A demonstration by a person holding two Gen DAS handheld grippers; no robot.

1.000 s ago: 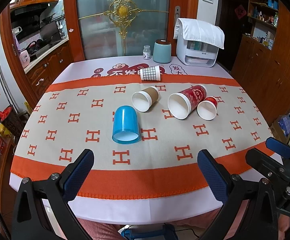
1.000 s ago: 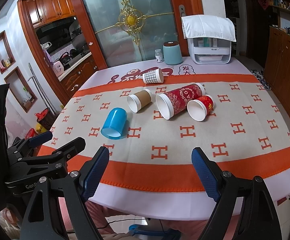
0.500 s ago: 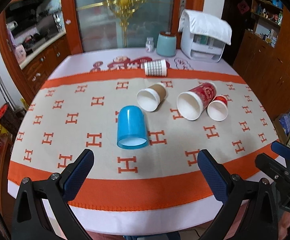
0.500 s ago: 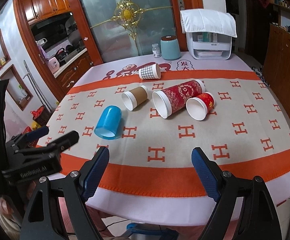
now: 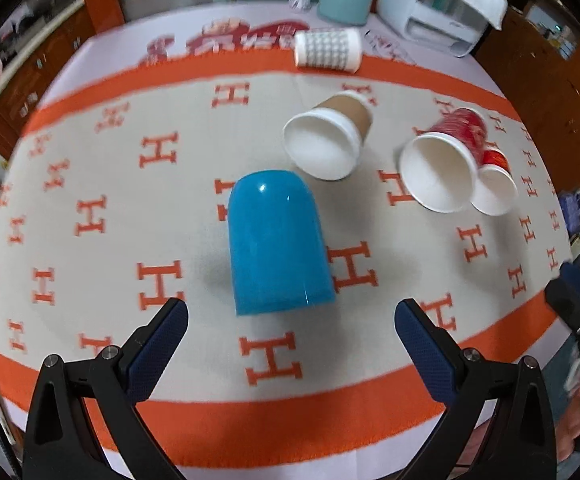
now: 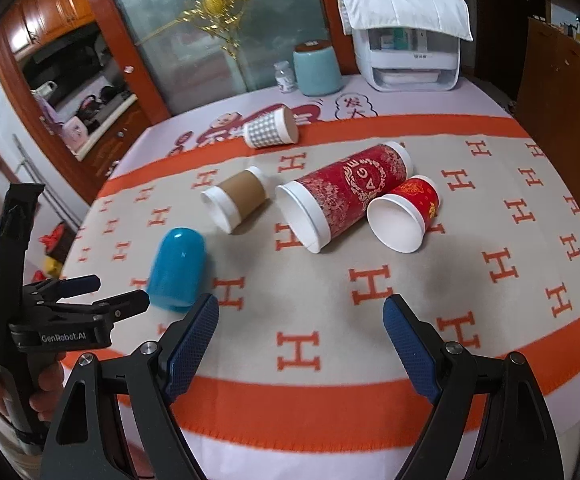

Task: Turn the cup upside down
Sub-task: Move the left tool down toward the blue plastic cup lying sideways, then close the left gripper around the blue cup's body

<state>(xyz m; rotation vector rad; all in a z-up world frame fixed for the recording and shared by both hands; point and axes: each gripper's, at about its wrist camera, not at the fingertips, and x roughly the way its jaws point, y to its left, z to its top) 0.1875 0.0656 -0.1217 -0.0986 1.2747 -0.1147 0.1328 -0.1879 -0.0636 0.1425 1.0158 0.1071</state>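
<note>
Just ahead of the wide-open left tongs (image 5: 292,316), centred between their tips, the blue cup (image 5: 275,242) lies on its side on the cloth (image 5: 89,184), ungripped; right tongs (image 6: 301,318) also open, empty; grasp and flip remain undone.

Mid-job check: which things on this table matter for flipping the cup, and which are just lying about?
In play:
- blue cup, on its side, nearest the left tool
- left tool, open, lined up on it
- right tool, open, empty

Lying about:
- brown cup
- tall red cup
- small red cup
- checked cup
- teal canister
- white appliance
</note>
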